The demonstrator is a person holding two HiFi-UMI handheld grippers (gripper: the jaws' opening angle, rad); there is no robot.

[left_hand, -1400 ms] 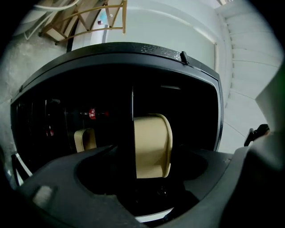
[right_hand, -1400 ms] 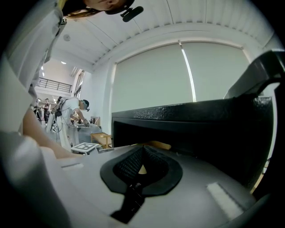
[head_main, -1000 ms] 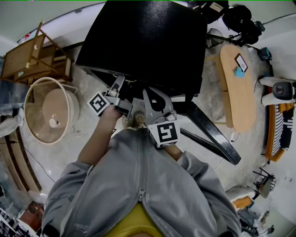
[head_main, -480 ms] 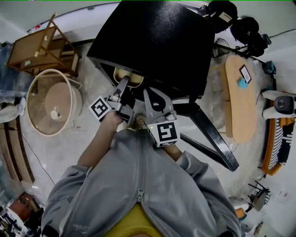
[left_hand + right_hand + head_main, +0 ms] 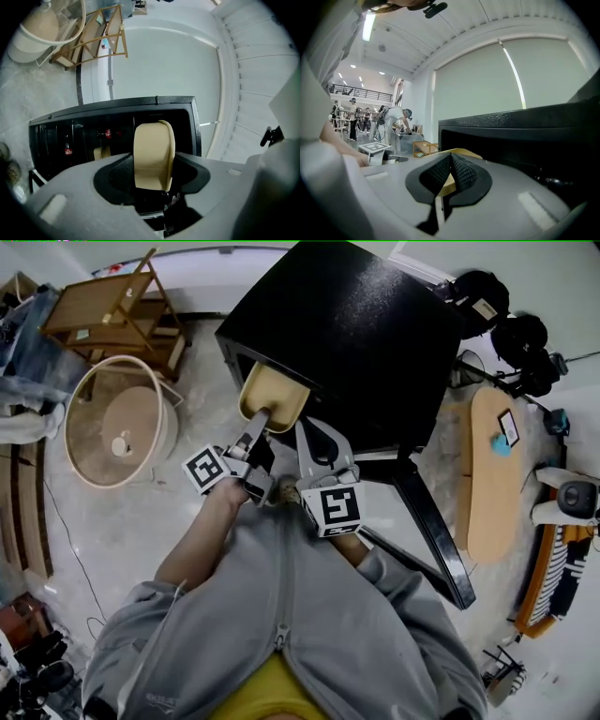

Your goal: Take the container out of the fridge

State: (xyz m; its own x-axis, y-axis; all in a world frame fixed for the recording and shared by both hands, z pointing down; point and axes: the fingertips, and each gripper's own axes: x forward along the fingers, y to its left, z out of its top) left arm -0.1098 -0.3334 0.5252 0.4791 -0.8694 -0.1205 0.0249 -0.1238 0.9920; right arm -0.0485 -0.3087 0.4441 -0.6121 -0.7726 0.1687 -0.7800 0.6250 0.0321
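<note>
From above, the head view shows a black fridge (image 5: 356,324) with a beige container (image 5: 272,395) sticking out of its open front. My left gripper (image 5: 262,418) grips the container's near edge. In the left gripper view the container (image 5: 153,154) stands between the dark pads of that gripper (image 5: 153,177), with the fridge (image 5: 117,122) behind it. My right gripper (image 5: 312,432) hovers just right of the container, in front of the fridge, and holds nothing. Its pads meet in the right gripper view (image 5: 449,164), where the container's rim (image 5: 464,152) shows behind them.
The open fridge door (image 5: 422,512) juts out to the right of my arms. A round beige tub (image 5: 117,432) and a wooden rack (image 5: 117,310) stand at the left, a wooden table (image 5: 492,474) at the right. Bottles (image 5: 68,151) sit inside the fridge.
The container has come out of the fridge towards me with my left gripper on it. The right gripper has hardly moved.
</note>
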